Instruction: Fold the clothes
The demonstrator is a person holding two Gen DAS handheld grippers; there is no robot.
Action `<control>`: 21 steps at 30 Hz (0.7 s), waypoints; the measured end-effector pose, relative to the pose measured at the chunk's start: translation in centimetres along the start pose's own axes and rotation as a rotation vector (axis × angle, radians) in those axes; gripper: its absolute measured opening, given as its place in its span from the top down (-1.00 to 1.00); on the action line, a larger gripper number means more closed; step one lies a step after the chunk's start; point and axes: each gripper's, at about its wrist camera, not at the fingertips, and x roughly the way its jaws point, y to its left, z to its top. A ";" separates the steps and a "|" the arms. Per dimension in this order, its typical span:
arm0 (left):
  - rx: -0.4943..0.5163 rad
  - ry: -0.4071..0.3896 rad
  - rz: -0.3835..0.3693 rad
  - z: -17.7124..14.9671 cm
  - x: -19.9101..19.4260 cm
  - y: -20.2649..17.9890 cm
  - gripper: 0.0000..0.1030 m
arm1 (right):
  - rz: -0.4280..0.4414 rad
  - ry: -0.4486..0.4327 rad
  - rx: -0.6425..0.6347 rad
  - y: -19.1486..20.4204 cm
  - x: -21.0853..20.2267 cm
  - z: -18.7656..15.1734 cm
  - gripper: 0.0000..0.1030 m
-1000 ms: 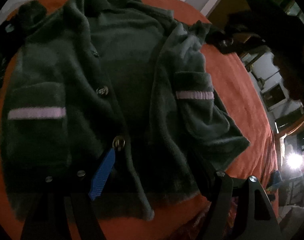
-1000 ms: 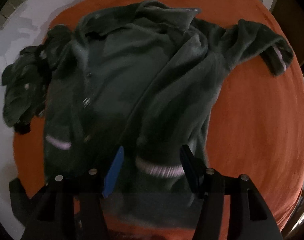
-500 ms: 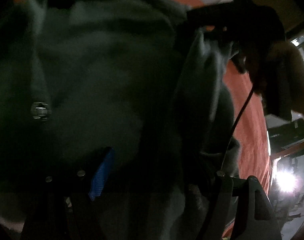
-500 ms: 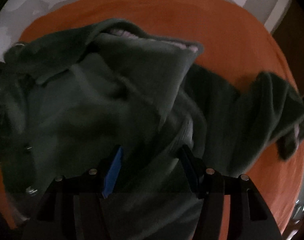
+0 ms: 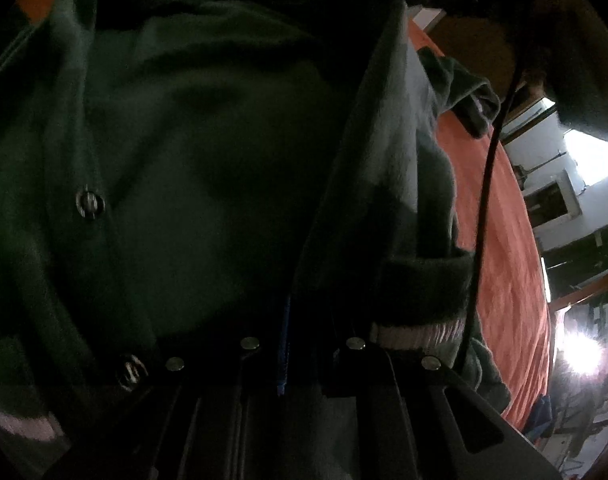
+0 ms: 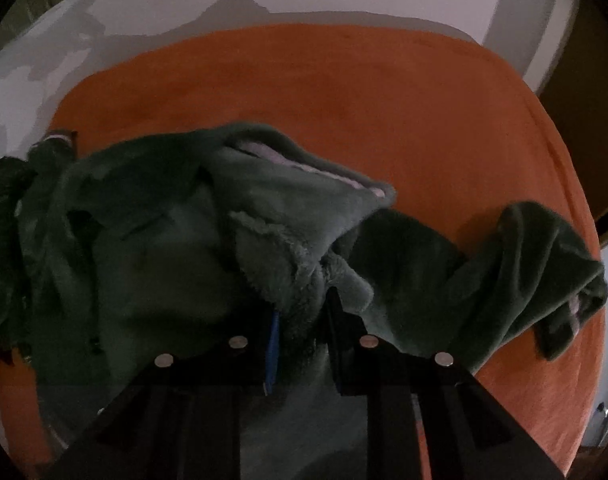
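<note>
My right tongs (image 6: 300,320) are closing, a bunch of the green fleece jacket (image 6: 184,256) pinched between the fingers. My left tongs (image 5: 307,336) are closing too, on a jacket edge beside the pink-striped cuff (image 5: 419,330) (it is dim there, but cloth fills the gap). Past the left fingers the jacket front lies spread with two metal buttons (image 5: 90,203) showing. Beyond my right tongs a sleeve (image 6: 535,276) trails off to the right, all of it on the orange bedspread (image 6: 343,92).
</note>
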 end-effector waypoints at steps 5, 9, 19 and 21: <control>-0.036 0.008 0.023 -2.7 0.3 -0.2 0.75 | -0.031 0.043 -0.053 1.7 0.8 -0.2 0.59; -0.068 -0.002 0.027 -4.2 -0.6 -0.6 0.75 | -0.101 0.082 -0.105 3.3 2.8 -0.1 0.57; -0.127 -0.017 0.008 -7.3 -2.1 0.3 0.83 | -0.204 0.087 -0.130 4.7 3.9 0.4 0.37; -0.122 -0.019 0.012 -7.2 -1.9 0.6 0.83 | -0.189 0.069 -0.115 4.9 3.6 0.2 0.65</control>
